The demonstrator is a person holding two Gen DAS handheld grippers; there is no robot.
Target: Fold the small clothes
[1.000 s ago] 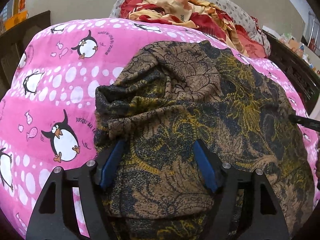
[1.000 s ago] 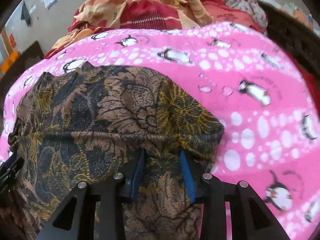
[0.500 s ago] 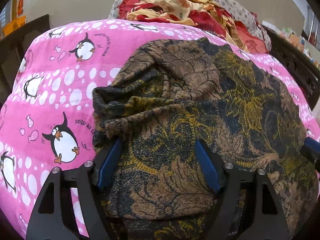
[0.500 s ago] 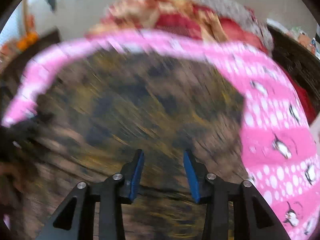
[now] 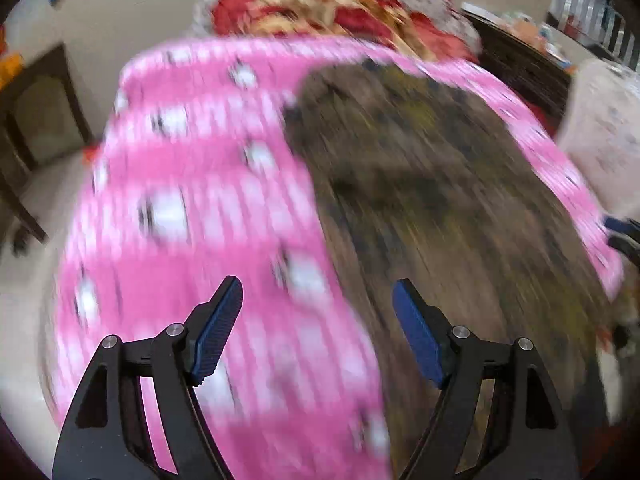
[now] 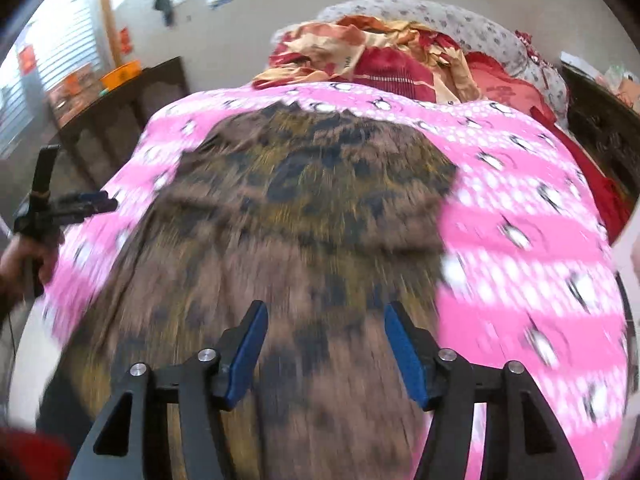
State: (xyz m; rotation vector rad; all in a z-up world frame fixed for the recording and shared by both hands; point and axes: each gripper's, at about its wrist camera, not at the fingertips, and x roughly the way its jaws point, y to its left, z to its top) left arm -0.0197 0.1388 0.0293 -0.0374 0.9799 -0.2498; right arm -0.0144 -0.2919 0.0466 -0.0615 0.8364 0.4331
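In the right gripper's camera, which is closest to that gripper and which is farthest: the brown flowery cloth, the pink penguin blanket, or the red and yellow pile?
From the right gripper:
1. Brown flowery cloth, right under and ahead of the open fingers.
2. Pink penguin blanket, spreading out to the right and beyond the cloth.
3. Red and yellow pile, at the far end by the wall.

No lettering is sharp enough to read on anything here.

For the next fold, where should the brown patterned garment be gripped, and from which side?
Probably at the near hem of the garment, approached from the near edge of the pink blanket. It lies spread flat, so only an edge offers something to pinch. Both the right gripper and the left gripper are open, holding nothing. Blur hides finer folds.
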